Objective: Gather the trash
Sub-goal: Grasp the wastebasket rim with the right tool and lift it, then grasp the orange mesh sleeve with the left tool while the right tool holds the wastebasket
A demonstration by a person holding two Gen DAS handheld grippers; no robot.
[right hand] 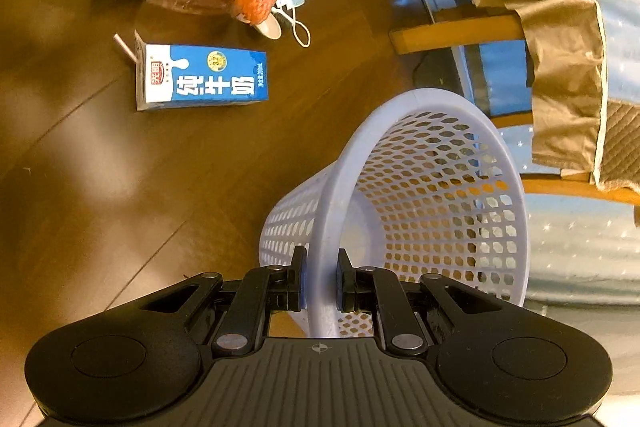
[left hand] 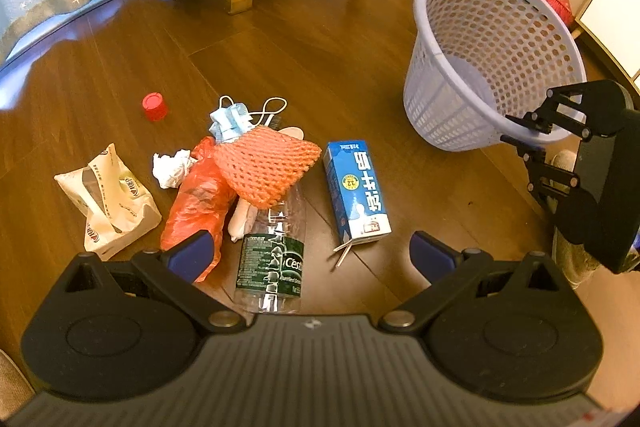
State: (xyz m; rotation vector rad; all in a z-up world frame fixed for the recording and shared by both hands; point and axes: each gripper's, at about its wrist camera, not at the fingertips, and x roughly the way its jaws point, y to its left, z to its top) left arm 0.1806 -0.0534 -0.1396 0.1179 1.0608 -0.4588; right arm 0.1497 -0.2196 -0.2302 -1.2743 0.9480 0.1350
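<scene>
While our right gripper (right hand: 321, 281) was clamped on the rim of the pale lavender perforated plastic basket (right hand: 420, 187), which stood tilted on the brown wooden floor (right hand: 100, 187), we judged it best to keep that hold firm and set the basket upright near the litter. Our left gripper (left hand: 312, 253) hung with its jaws wide apart over the clear plastic bottle (left hand: 272, 259), whose green label read "C'est" and "Purified"; just beside lay a blue-and-white milk carton (left hand: 356, 191) printed with Chinese characters.

Tilted lavender mesh basket (left hand: 492, 55) near floor litter: bottle (left hand: 272, 259), milk carton (left hand: 356, 191)
</scene>
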